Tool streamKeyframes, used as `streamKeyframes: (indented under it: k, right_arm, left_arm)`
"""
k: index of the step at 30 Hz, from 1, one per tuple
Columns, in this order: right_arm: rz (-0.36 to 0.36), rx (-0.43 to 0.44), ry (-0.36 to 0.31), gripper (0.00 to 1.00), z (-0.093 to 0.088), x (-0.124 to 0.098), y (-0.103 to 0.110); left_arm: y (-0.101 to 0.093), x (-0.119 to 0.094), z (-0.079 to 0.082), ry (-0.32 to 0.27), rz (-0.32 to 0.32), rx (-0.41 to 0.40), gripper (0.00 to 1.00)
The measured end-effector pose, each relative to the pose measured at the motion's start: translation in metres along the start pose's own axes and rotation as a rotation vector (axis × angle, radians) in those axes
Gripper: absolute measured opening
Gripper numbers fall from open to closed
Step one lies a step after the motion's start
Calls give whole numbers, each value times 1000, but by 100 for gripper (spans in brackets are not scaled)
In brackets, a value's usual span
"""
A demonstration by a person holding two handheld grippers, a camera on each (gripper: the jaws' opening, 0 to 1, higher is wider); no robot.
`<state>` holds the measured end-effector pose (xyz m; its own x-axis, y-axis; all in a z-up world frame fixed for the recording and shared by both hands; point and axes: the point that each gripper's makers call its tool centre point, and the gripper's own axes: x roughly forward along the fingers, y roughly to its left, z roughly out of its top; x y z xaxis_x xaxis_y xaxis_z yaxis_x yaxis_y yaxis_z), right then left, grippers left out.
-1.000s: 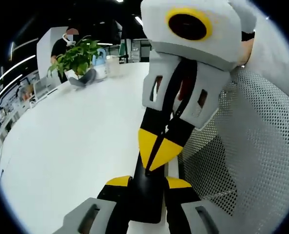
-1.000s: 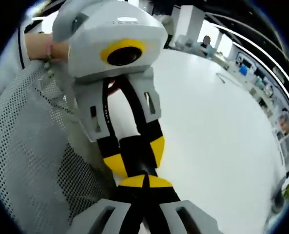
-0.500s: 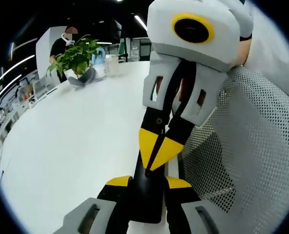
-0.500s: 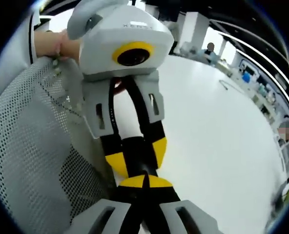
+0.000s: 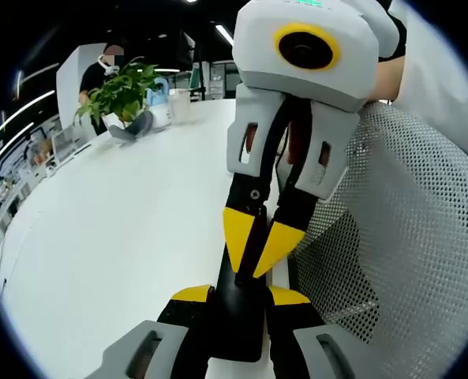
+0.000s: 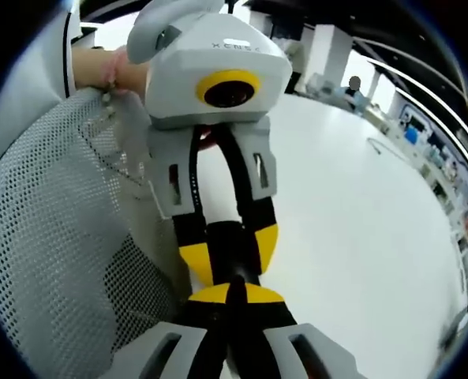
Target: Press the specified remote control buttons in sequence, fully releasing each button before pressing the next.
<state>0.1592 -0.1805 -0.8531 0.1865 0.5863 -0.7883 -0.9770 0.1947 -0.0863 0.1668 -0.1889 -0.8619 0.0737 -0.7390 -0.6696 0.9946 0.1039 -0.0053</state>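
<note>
A black remote control stands on end between the yellow-tipped jaws of my left gripper, which is shut on it just above the white table. My right gripper reaches down from the upper right, its yellow tips together and resting on the remote's upper end. In the right gripper view, my right gripper is shut, with its tips against the remote. There the left gripper comes down from above and clamps the remote. The buttons are hidden.
A white mesh chair back stands close beside both grippers. At the table's far end are a potted plant, a white cup and a seated person. A hand holds the left gripper.
The right gripper has tilted and shifted slightly over the remote's upper end, and a thin dark line now shows between its tips. The left gripper keeps its hold on the remote.
</note>
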Motion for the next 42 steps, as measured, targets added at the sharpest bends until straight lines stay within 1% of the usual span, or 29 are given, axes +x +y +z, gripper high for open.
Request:
streamKeyframes:
  k: [7,10,11,13,16,18,20,26,28,32,36,42]
  right_arm:
    - [11,18,-13,5,0,-1,3]
    - [30,28,-20,9,0,-1,5]
    - [31,19,-19,10,0,-2,6]
    - [23,3,-5,12,-3,-3,4]
    - [16,9,3,13,-9,-5,-1]
    - [15,38,-1,15,-12,-8,-5]
    - [16,48,-2,16,-14,-10,-8]
    - [28,52,7,19,-21,-12,-7]
    - [37,77,-4,19,-21,-13,-8]
    - [36,102,-2,20,-24,-15,-11]
    - [44,110,-4,21,-26,-17,-10]
    - [36,110,1,20,-27,-16,-11]
  left_arm:
    - [-1,0,0,-1,-3,0,25]
    - [-1,0,0,-1,-3,0,25]
    - [-1,0,0,0,-3,1,25]
    - [-1,0,0,-1,-3,1,25]
    - [-1,0,1,0,-4,2,25]
    - [0,1,1,1,-5,3,25]
    - [0,1,1,1,-4,2,25]
    - [0,1,2,-1,-5,1,25]
    - [0,1,2,-1,-5,0,25]
    - [1,2,2,-2,-4,-1,25]
    - [1,2,2,-3,-4,-2,25]
    - [2,2,2,1,1,-8,26]
